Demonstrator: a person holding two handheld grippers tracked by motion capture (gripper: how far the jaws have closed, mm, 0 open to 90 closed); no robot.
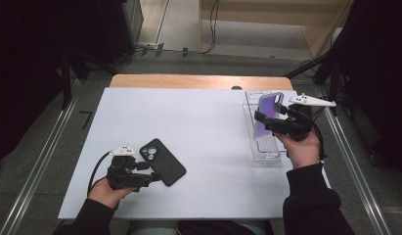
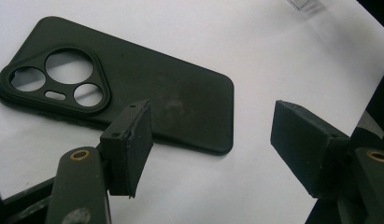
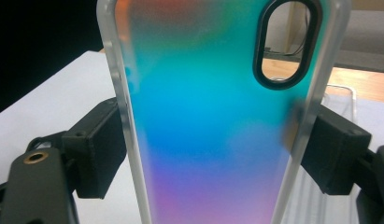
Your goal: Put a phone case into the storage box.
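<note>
A black phone case [image 1: 164, 164] [image 2: 171, 93] lies flat on the white tabletop [image 1: 189, 122], camera cutouts facing up. My left gripper [image 1: 153, 175] [image 2: 217, 154] rests low at the case's near corner, open, and its pads touch nothing. My right gripper [image 1: 267, 120] [image 3: 213, 149] is raised over the clear tray [image 1: 267, 155] at the right. It is shut across the long edges of an iridescent blue-to-purple phone case [image 1: 270, 105] [image 3: 208, 93] with a frosted rim. That case stands upright in the jaws, its oval camera hole at the top.
The clear tray sits by the table's right edge, and a metal rail [image 1: 357, 166] runs just beyond it. A wooden strip [image 1: 198, 81] borders the far side. Dark stands and cables crowd the floor behind.
</note>
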